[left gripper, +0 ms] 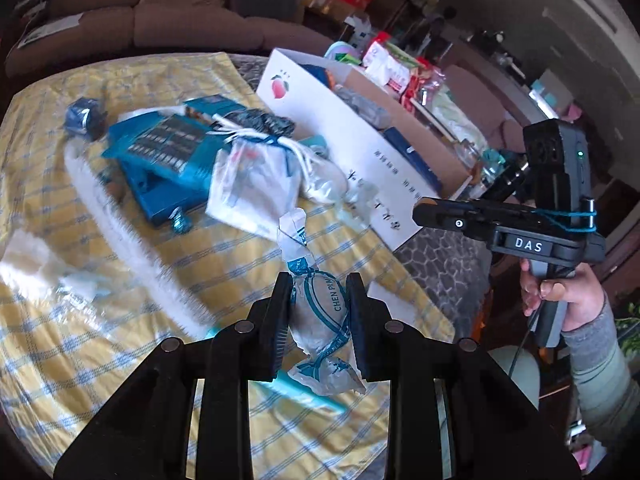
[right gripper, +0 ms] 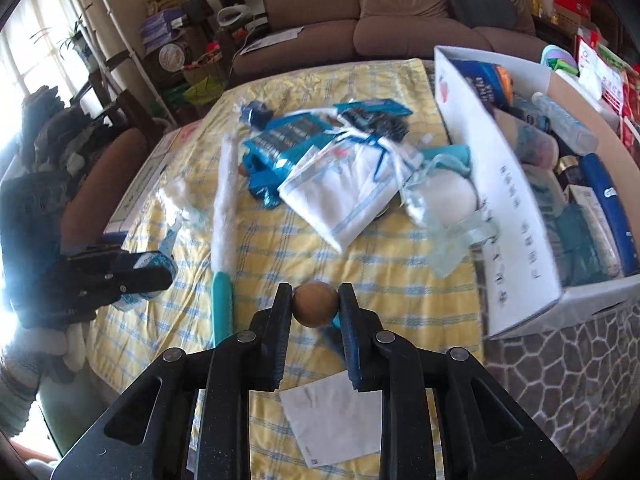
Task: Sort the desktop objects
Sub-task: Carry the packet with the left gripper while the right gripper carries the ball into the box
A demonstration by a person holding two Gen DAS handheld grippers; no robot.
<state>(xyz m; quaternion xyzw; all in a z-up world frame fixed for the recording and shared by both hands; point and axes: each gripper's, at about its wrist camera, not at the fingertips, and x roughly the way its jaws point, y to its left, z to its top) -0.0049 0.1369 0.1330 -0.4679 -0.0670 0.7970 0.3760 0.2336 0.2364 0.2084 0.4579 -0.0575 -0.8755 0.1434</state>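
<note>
My left gripper is shut on a wrapped candy in a white and teal wrapper, held above the yellow checked tablecloth. It shows at the left of the right wrist view. My right gripper is shut on a small brown wooden ball above the cloth's near edge. It shows at the right of the left wrist view, beside the white cardboard box. A pile lies mid-table: blue packets, a white drawstring bag, a white round pouch.
The box at the table's right holds several bottles and packets. A long white brush with a teal handle lies on the cloth. A white paper slip lies at the near edge. A brown sofa stands behind.
</note>
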